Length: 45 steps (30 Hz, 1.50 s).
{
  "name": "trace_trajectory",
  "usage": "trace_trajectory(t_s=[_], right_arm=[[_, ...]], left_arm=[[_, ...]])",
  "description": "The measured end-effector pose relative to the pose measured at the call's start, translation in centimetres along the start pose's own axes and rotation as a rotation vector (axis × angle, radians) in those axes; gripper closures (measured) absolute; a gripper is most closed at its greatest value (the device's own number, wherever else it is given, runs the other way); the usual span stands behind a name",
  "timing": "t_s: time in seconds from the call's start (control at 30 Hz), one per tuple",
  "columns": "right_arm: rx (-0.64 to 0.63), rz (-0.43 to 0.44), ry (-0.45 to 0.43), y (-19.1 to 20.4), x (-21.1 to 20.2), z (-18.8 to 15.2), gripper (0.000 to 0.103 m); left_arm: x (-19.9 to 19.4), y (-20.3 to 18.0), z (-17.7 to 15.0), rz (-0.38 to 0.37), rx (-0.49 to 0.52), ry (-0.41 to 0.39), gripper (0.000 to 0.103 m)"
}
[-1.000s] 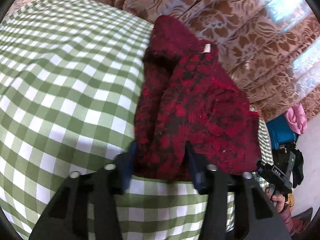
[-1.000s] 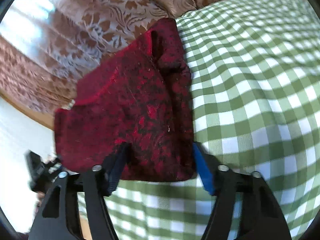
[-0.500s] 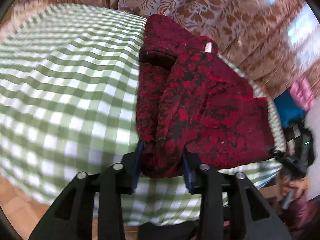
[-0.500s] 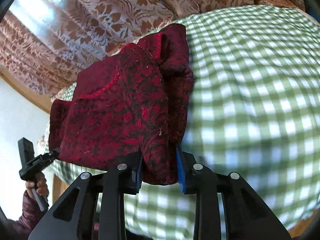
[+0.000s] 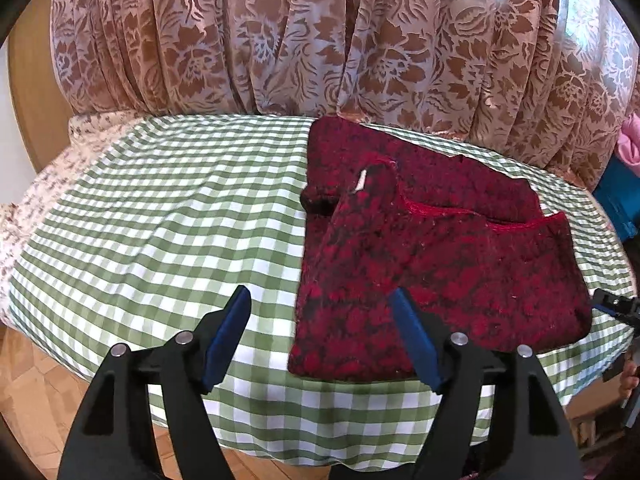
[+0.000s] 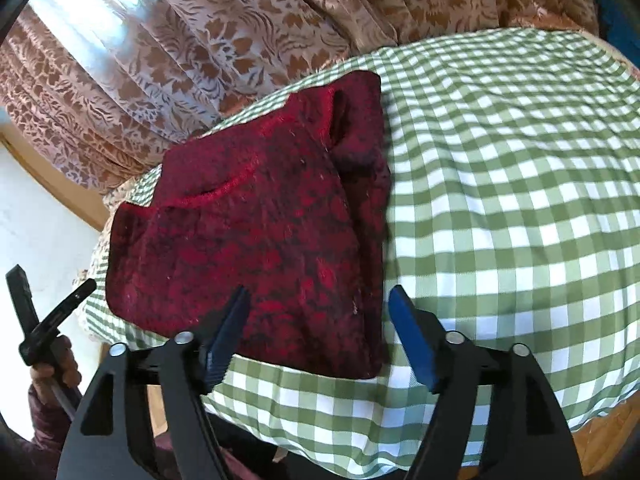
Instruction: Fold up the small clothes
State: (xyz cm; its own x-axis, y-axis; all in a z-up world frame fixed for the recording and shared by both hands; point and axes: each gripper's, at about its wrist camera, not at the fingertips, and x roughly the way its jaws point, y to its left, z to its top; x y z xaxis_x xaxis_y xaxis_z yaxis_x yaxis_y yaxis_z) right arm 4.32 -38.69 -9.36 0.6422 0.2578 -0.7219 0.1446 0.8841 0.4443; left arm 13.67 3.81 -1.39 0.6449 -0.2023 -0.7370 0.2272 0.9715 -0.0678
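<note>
Red-and-black knit garment [image 5: 436, 264] lies folded on the green checked tablecloth [image 5: 168, 216]; left gripper [image 5: 320, 328] and right gripper [image 6: 316, 328] are opening, both empty.

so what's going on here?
A person is folding a dark red patterned sweater on a green-checked tablecloth. The sweater lies folded near the table's front edge. Both the left hand-held gripper and the right hand-held gripper are opening, with nothing pinched between their blue pads. Each hangs above the sweater's near edge.
</note>
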Motion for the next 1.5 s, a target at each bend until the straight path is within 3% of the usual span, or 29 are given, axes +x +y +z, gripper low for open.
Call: trace_trajectory(t_s=[0.47,1.07,1.23,1.5], right_arm=[[-0.074,-0.061,-0.087,3.1,1.1,2.9,0.026],[-0.076,-0.096,-0.091,3.8,4.7,6.8,0.026],[-0.075,-0.101,-0.085,3.5,5.8,7.6,0.028],[-0.091,-0.095,-0.088,3.5,5.2,7.6,0.030]], left_arm=[[1.0,-0.2,0.6,0.048,0.010,-0.008,0.029],[4.0,-0.8,2.8,0.089,0.065,0.012,0.029],[4.7,-0.7,4.1,0.061,0.081,0.015,0.036],[5.2,-1.3,5.6,-0.019,0.098,0.008,0.036]])
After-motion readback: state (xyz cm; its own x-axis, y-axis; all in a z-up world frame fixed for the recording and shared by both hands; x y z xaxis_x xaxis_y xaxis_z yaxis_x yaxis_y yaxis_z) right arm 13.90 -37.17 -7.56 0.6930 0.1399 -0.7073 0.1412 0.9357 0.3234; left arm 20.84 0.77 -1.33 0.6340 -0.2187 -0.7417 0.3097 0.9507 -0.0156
